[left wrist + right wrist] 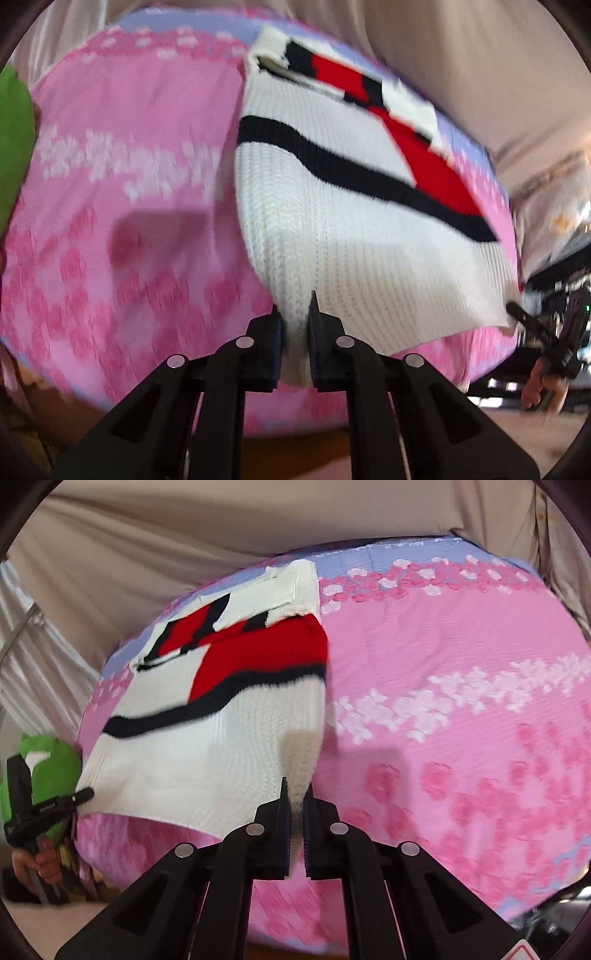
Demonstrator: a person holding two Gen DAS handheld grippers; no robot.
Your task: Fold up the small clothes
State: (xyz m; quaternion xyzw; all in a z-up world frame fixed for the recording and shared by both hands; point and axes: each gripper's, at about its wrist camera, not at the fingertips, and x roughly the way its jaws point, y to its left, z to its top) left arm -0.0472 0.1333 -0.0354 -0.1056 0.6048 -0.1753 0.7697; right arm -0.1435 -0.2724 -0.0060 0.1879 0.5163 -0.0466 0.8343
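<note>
**Both grippers pinching near hem of knit sweater on pink cloth**

Pink floral cloth w/ a lilac border covers the work surface; beige draped fabric hangs behind it. Lying on the cloth is a small white ribbed-knit sweater w/ red panels and dark navy stripes, its collar end at the far edge of the cloth, its plain white hem toward the cameras. Left gripper, black, two-fingered, is closed narrow on the hem's left corner, knit bunched between its pads. Right gripper is likewise clamped on the hem's right corner. Hem edge looks raised off the cloth btwn the two grips. Each gripper shows at the frame edge of the other's view, w/ the person's hand on the handle. Green soft object sits off the cloth's left side. Both views are motion-blurred.
</note>
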